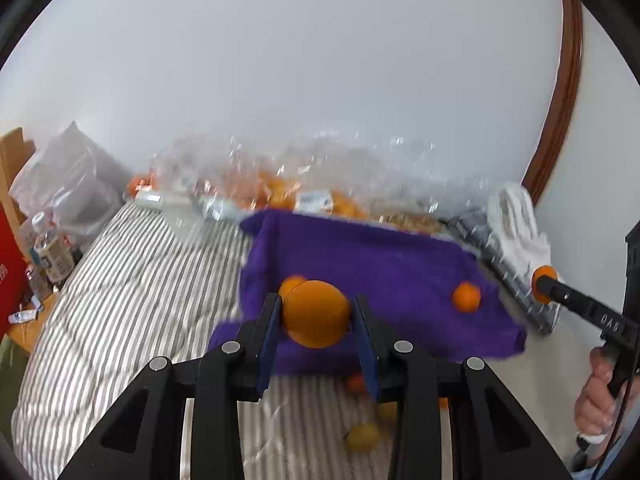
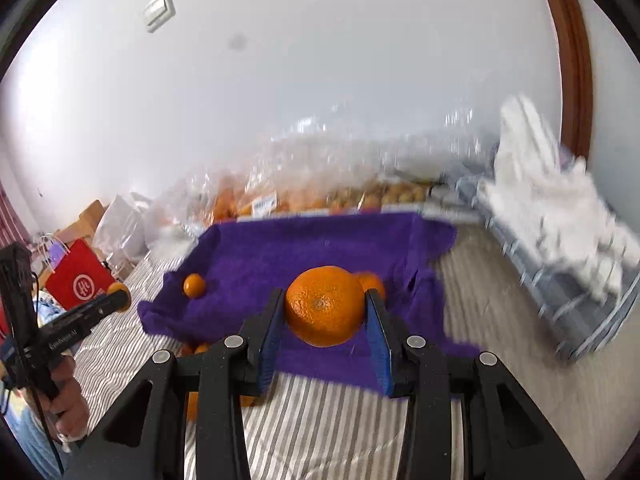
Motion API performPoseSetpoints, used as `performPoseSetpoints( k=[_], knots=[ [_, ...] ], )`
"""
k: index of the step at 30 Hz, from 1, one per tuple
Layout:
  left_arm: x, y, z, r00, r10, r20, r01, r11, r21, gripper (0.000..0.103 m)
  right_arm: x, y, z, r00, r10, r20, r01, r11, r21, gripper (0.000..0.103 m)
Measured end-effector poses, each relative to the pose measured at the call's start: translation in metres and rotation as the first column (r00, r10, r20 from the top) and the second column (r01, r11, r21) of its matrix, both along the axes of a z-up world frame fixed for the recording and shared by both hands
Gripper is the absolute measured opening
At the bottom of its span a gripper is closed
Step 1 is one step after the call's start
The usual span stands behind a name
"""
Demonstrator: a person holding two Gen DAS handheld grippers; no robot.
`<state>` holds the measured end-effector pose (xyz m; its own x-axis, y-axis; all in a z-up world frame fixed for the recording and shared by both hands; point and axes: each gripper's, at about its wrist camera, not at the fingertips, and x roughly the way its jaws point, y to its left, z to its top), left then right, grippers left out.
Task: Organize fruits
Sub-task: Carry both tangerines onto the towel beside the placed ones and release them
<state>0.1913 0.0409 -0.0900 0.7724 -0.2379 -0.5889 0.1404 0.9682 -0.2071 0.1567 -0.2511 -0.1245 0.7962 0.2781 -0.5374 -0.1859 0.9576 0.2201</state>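
Each claw, the left gripper (image 1: 316, 316) and the right gripper (image 2: 325, 312), is squeezed tight on an orange, with the purple cloth (image 1: 372, 256) right below and ahead.

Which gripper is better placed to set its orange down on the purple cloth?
Right gripper, narrowly: its orange hangs over the purple cloth's middle; the left gripper's orange hangs nearer a corner.

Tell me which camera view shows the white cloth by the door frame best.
The right wrist view: the white cloth looms large over the grey rack, though blurred by motion. The left wrist view shows the same cloth only small, at the far right beyond the purple towel.
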Motion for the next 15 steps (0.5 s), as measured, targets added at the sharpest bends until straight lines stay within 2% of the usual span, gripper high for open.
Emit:
performPoseSetpoints(
  k=[4,6,10,14,15],
  knots=[
    [0.020,-0.010,0.016,0.999,0.013,0.037,-0.012,1.000,-0.024,0.034,0.014,0.002,0.019,0.999,-0.010,0.040,0.010,1.000,0.000,0.039],
    [0.027,-0.016,0.014,0.999,0.024,0.049,-0.024,1.000,-0.014,0.034,0.023,0.005,0.019,0.999,-0.020,0.044,0.020,1.000,-0.002,0.039],
    [0.039,-0.022,-0.008,0.999,0.032,0.027,-0.032,0.999,0.001,0.034,0.036,0.005,-0.007,1.000,-0.025,0.007,0.024,0.999,0.021,0.039],
    [0.049,-0.019,-0.030,0.999,0.024,-0.035,-0.023,0.999,0.024,0.033,0.050,-0.002,-0.037,0.993,0.014,-0.115,-0.007,0.998,0.056,0.039],
    [0.050,-0.018,-0.032,0.999,0.023,-0.040,-0.022,1.000,0.021,0.034,0.051,-0.003,-0.039,0.993,0.026,-0.117,-0.019,0.998,0.066,0.039]
  ],
)
